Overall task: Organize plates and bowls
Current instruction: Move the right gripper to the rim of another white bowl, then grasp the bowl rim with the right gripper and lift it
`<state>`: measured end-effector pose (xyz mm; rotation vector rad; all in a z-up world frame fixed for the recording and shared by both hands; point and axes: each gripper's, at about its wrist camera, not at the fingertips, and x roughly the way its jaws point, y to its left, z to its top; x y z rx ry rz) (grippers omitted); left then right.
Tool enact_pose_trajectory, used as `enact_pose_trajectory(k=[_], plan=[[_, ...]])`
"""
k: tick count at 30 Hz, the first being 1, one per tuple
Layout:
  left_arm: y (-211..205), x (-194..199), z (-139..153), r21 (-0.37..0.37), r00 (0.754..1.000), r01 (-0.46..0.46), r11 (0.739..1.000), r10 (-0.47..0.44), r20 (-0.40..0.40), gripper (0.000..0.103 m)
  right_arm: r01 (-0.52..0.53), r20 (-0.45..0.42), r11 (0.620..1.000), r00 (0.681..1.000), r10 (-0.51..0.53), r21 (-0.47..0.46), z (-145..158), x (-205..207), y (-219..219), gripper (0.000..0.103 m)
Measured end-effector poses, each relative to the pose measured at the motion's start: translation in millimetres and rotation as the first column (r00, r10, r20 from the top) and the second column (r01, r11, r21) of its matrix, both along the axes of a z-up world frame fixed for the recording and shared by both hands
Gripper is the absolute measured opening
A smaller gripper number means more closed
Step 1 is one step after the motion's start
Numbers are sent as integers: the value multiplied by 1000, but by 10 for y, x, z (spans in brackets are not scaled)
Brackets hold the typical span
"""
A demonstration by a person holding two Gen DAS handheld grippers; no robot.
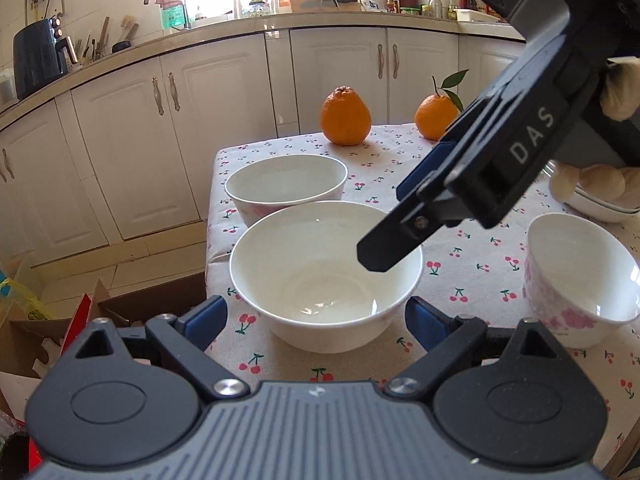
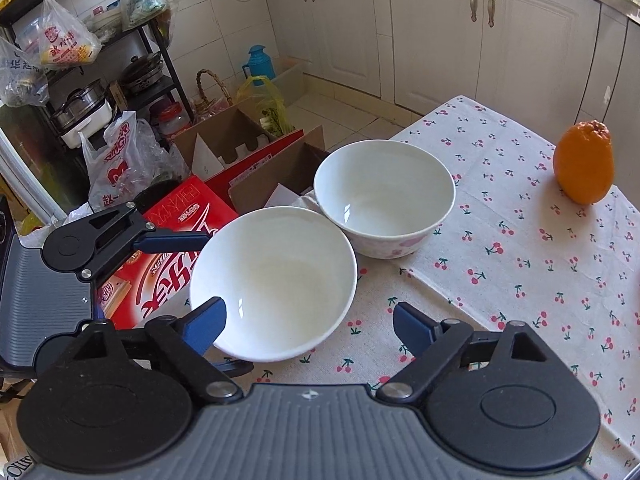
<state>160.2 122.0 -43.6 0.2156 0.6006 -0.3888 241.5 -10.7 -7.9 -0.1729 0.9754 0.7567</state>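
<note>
Two sets of tongs crowd one dish. Nearest, the left gripper (image 1: pixel 314 316) stands spread wide, a blue pad on either side of the plain bowl (image 1: pixel 326 276). Whether those pads press its wall or only flank it, I cannot tell. The bowl sits at the near left of the table (image 1: pixel 460 280), close to the left edge, with the cardboard boxes (image 2: pixel 248 140) on the floor below.

The right gripper (image 2: pixel 312 324) comes in from the right with its tongs spread and nothing pinched. One finger hangs over the bowl's right rim and the other stays outside it.

The chief risk is a knock. If that finger drops onto the rim while the left pads are loose, the bowl could tip or skate left off the cloth. If both grippers close at once, the glazed wall may squirt out from between the pads.

Just beyond, the second bowl (image 1: pixel 286 184) sits just beside the plain one, so a sliding lift could clip its rim. Off to the right, the right-hand bowl (image 1: pixel 580 280) lies under the right gripper's body and might be swept. Farther right, a stack of dishes (image 1: pixel 600 206) waits. At the far end, two oranges (image 1: pixel 345 116) could roll if the cloth is dragged.
</note>
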Motion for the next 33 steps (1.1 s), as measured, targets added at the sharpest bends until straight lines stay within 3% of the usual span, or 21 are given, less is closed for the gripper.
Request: enact_pose_trajectory(k=[16, 33], plan=[[12, 73, 0, -31, 998, 55, 998, -55, -8, 94, -12, -67, 999, 998, 14, 34, -140, 203, 128, 71], [9, 112, 15, -28, 998, 63, 998, -64, -24, 94, -8, -81, 999, 997, 12, 45, -154, 213, 150, 67]])
